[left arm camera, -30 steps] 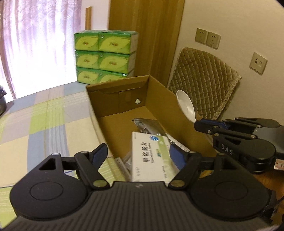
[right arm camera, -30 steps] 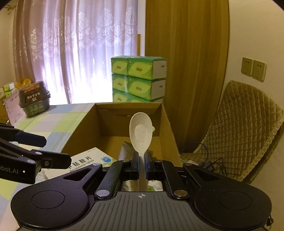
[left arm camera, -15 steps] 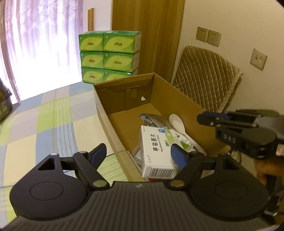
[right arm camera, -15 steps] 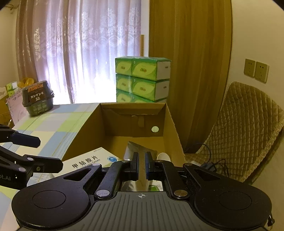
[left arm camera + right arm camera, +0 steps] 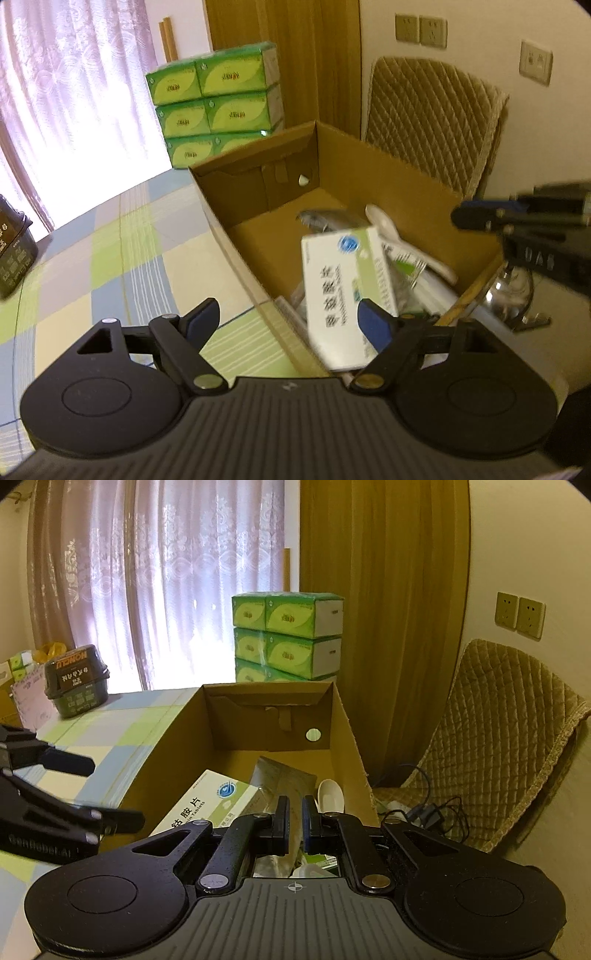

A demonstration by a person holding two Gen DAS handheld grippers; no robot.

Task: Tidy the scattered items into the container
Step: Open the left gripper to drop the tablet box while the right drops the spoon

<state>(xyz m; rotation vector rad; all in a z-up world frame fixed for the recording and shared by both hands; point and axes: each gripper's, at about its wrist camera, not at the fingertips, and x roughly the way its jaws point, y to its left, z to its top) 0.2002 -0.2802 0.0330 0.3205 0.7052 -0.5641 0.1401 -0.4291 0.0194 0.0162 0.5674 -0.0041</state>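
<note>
The open cardboard box (image 5: 258, 184) (image 5: 240, 731) stands on the checked tablecloth. Inside it lie a white-and-green medicine box (image 5: 343, 291) (image 5: 207, 805), a white spoon (image 5: 391, 229) (image 5: 330, 794) and a silver foil pouch (image 5: 325, 218) (image 5: 284, 775). My left gripper (image 5: 288, 321) (image 5: 110, 794) is open over the box's near left corner, with nothing between its fingers. My right gripper (image 5: 294, 812) (image 5: 461, 218) hovers at the box's near right end. Its fingers are a narrow gap apart and hold nothing.
Green tissue packs (image 5: 218, 107) (image 5: 291, 635) are stacked behind the box. A dark tub (image 5: 11, 258) (image 5: 75, 686) sits on the far left of the tablecloth (image 5: 110, 258). A quilted chair (image 5: 432, 122) (image 5: 498, 738) stands to the right, and a shiny metal kettle (image 5: 513, 291) sits near the right gripper.
The right gripper let go of the spoon, which now lies in the box. Both grippers have drawn back from the box; the left one has swung left.
</note>
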